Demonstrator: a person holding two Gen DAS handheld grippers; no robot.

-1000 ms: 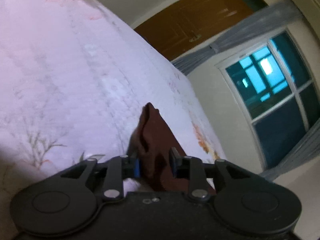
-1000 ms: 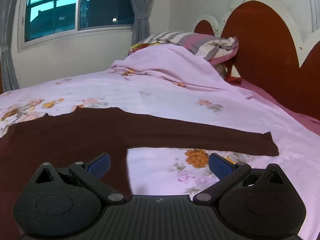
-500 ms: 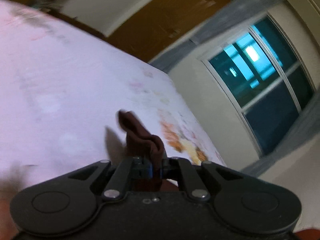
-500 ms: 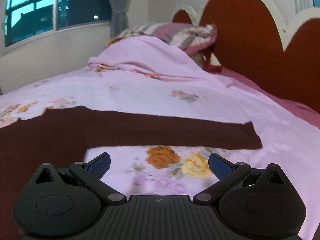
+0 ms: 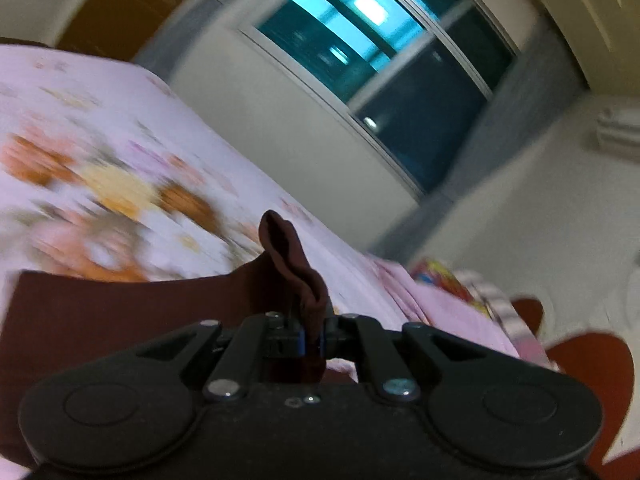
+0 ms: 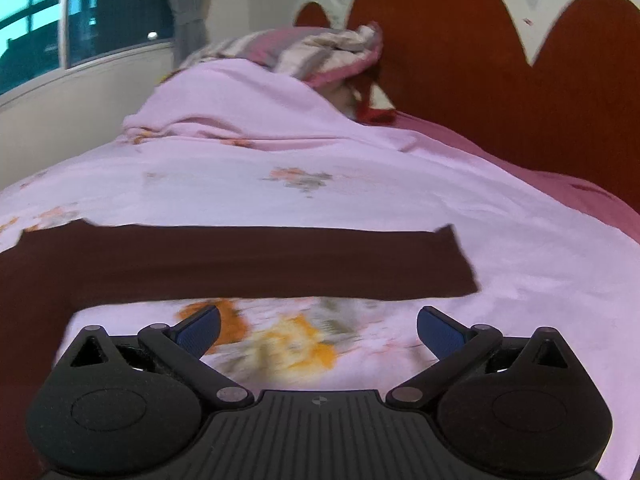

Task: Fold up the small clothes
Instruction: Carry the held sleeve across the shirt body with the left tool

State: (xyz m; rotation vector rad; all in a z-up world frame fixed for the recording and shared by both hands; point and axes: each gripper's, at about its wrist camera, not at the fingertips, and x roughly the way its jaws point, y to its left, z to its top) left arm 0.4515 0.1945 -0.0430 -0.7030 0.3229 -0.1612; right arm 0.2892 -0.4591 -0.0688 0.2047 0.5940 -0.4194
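Note:
A dark maroon long-sleeved garment (image 6: 248,260) lies spread on a pink floral bed cover (image 6: 320,176). One sleeve runs flat across the right wrist view and ends in a cuff (image 6: 456,260) at the right. My right gripper (image 6: 318,330) stands open just short of that sleeve, with nothing between its blue pads (image 6: 440,334). In the left wrist view my left gripper (image 5: 310,340) is shut on a bunched sleeve end (image 5: 288,256) of the same garment (image 5: 120,312), lifted off the cover. The view there is blurred.
A striped pillow (image 6: 320,48) and a bunched pink blanket (image 6: 240,100) lie at the head of the bed. A red headboard (image 6: 480,60) rises behind them. A window (image 5: 380,64) with grey curtains and a wall stand beside the bed.
My left gripper closed on the sleeve end, lifted it and swung it across toward the window and headboard. My right gripper came nearer to the flat sleeve and shifted toward its cuff, staying open.

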